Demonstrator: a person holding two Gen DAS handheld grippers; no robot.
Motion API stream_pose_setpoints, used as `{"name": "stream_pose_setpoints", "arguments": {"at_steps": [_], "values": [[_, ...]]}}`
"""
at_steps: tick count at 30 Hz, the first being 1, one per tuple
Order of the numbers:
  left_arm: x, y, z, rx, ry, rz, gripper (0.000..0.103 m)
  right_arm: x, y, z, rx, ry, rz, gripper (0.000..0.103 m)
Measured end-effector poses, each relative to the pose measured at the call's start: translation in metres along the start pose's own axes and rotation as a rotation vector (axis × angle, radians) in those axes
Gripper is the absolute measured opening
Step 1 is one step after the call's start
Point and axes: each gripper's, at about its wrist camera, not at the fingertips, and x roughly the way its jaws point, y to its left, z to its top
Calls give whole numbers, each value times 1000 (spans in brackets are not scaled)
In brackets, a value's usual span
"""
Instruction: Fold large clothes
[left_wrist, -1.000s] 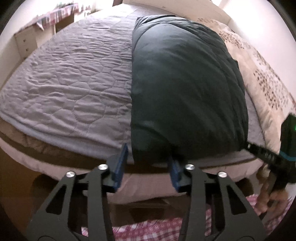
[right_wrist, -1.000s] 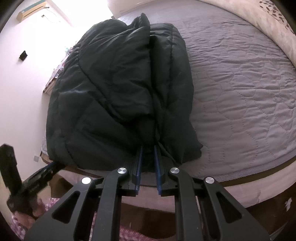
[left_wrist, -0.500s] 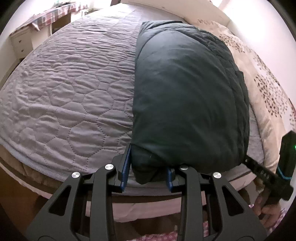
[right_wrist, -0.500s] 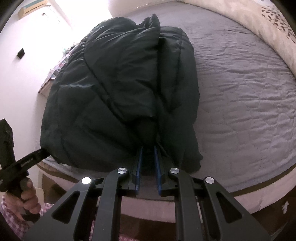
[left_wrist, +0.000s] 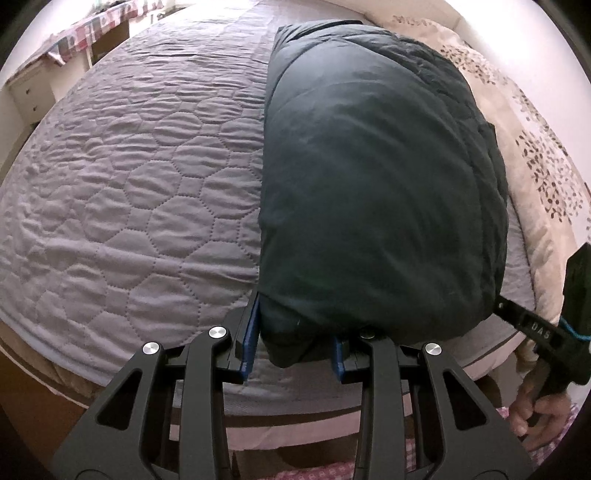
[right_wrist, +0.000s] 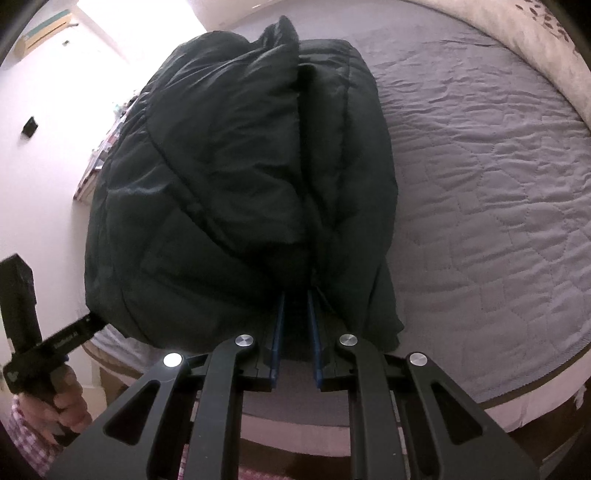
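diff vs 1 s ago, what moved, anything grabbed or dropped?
The left gripper moved in from just short of the dark padded jacket and now clamps its near left corner, pads pressing the bunched fabric. The jacket's near end looks slightly more bunched. Unchanged: the right gripper stays shut on the right corner, the jacket is folded on the grey quilted bedspread, nothing released.

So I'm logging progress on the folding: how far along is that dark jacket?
Done: the jacket is already doubled lengthwise into a long bundle on the bed. In hand: the left gripper and right gripper each pinch its near edge. Left: probably folding that end over toward the far end.
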Motion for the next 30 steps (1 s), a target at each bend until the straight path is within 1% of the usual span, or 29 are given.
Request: {"name": "stream_pose_setpoints", "arguments": {"at_steps": [2,4,6,10,11,12,13,14,15,16,17,18,23,25,27,28,30], "values": [[-1,-1,-1,4,-1,7,31,0,-1,0,6,7,-1,15],[-5,-2,-4,-4,-7,26,34,-2,-1,-4,1,4,-2,15],[-10,-3,-8,-20,-23,60,44,-2,-1,-6,-13,2,-2,15],[-32,-9,-23,-74,-63,93,47,-6,0,-2,-42,18,9,16],[-45,-14,-30,-84,-93,99,50,-12,1,-3,-58,20,7,17],[-57,-18,-36,-83,-126,99,58,-19,3,-3,-67,12,9,24],[-68,-23,-40,-78,-160,107,62,-30,6,-6,-90,-15,14,36],[-80,-30,-47,-66,-202,118,67,-44,10,-11,-127,-63,21,44],[-90,-37,-52,-52,-233,130,70,-55,14,-15,-154,-103,20,65],[-99,-45,-58,-38,-258,146,71,-68,16,-22,-181,-154,17,72],[-106,-53,-64,-25,-278,159,73,-80,17,-29,-203,-201,17,74],[-111,-57,-65,-20,-287,164,75,-92,18,-41,-234,-229,33,75],[-134,-84,-84,-2,-342,172,76,-107,17,-76,-300,-218,45,75],[-147,-95,-94,39,-379,186,76,-113,20,-82,-334,-230,38,75],[-161,-103,-104,91,-434,203,80,-121,26,-86,-341,-272,32,75],[-167,-105,-107,110,-458,207,80,-127,27,-88,-336,-297,34,78],[-179,-110,-108,146,-496,206,80,-138,29,-90,-330,-347,23,78]]}}
